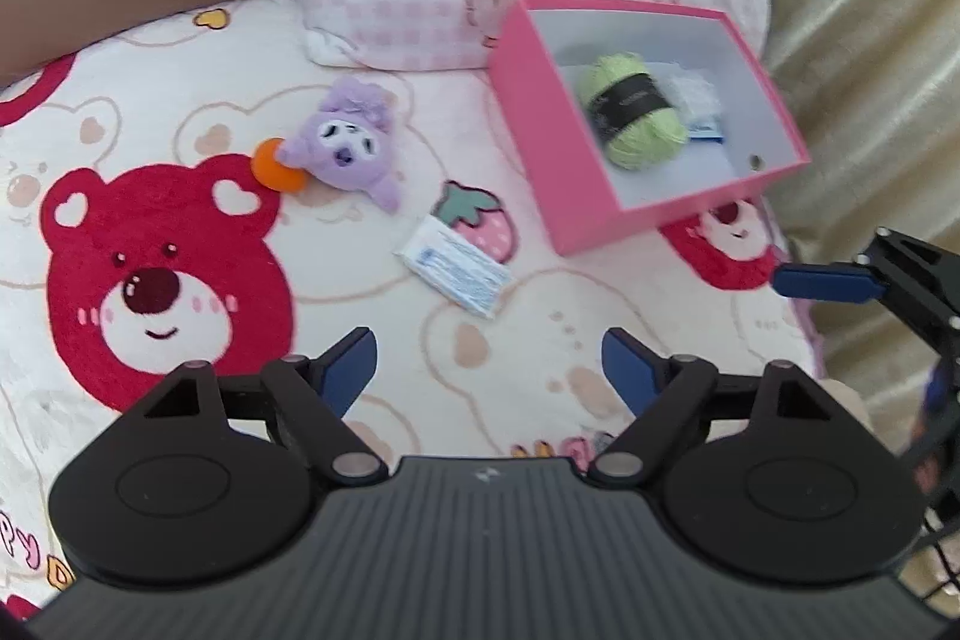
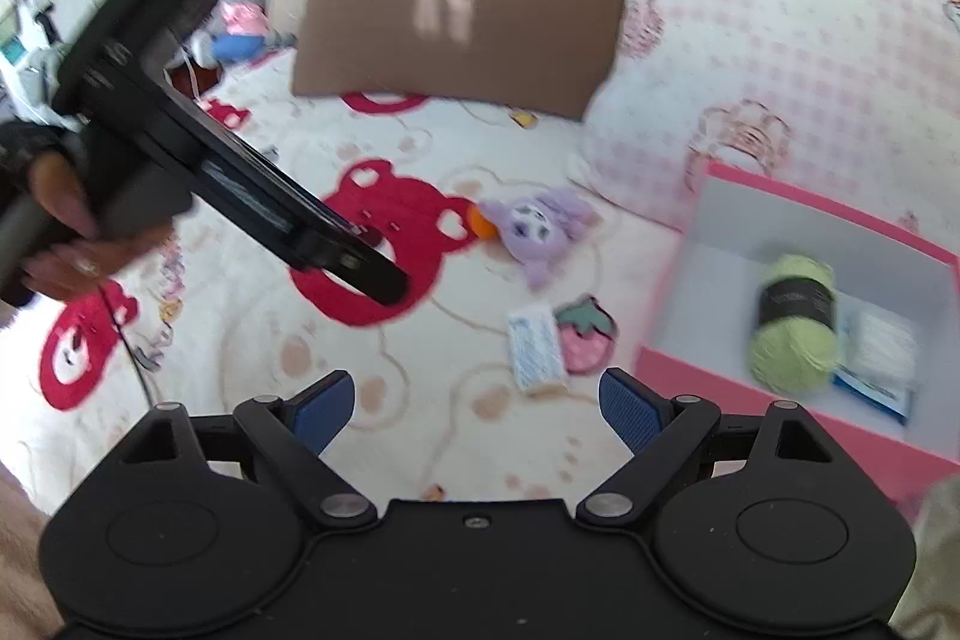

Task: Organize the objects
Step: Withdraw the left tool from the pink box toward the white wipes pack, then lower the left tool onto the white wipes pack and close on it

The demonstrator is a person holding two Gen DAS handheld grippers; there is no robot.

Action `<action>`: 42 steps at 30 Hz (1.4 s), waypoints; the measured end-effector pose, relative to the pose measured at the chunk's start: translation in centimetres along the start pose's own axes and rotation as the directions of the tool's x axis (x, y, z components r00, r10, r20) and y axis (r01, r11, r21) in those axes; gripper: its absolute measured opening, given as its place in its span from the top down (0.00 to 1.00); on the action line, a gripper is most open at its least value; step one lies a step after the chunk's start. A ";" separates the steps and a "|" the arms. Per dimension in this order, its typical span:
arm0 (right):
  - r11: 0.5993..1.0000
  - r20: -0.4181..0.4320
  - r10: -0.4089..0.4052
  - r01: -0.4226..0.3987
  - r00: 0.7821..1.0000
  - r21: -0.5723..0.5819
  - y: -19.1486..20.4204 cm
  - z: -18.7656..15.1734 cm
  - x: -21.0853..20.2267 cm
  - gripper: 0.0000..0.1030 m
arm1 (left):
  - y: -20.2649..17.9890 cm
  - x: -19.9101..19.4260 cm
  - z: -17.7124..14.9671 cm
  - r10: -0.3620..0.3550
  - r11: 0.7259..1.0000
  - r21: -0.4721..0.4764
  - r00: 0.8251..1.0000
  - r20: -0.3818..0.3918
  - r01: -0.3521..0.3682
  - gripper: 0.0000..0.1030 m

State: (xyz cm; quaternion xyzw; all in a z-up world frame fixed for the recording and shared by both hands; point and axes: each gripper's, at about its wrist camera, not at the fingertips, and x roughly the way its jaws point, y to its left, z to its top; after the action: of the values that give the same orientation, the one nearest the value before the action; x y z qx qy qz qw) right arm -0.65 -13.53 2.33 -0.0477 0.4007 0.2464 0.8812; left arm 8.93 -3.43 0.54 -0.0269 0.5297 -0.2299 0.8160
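Left wrist: fuzzy purple plush toy [image 1: 354, 142].

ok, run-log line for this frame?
left hand-held gripper: open, empty | right hand-held gripper: open, empty | pink box: yarn inside | tissue pack, purple plush: on bed

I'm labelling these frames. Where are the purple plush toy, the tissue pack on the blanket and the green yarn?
purple plush toy [image 1: 347, 142]: left wrist view, on its face.
tissue pack [image 1: 454, 266]: left wrist view, wrapper middle.
green yarn [image 2: 795, 322]: right wrist view, on its dark band.
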 end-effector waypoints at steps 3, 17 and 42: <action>1.000 0.008 0.008 -0.008 1.000 0.009 0.0 -0.1 1.7 0.11 | 1.1 1.3 0.1 0.022 1.000 -0.006 1.000 -0.008 -0.023 0.19; 0.992 0.010 -0.084 0.083 0.996 0.090 -0.1 -2.5 10.2 0.12 | 5.9 6.7 -0.8 0.012 1.000 -0.009 0.992 0.124 -0.011 0.19; 0.956 0.050 -0.290 0.291 0.956 -0.018 1.0 -4.5 18.5 0.11 | 7.7 15.3 0.1 0.030 0.998 0.055 0.993 0.113 -0.037 0.24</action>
State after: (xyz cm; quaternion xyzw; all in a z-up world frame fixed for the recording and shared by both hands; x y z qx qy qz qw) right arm 6.12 -6.56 -14.12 -0.1112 0.3654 0.1202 0.9163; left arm 16.80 -2.76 -14.70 -0.0077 0.4765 -0.2293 0.8487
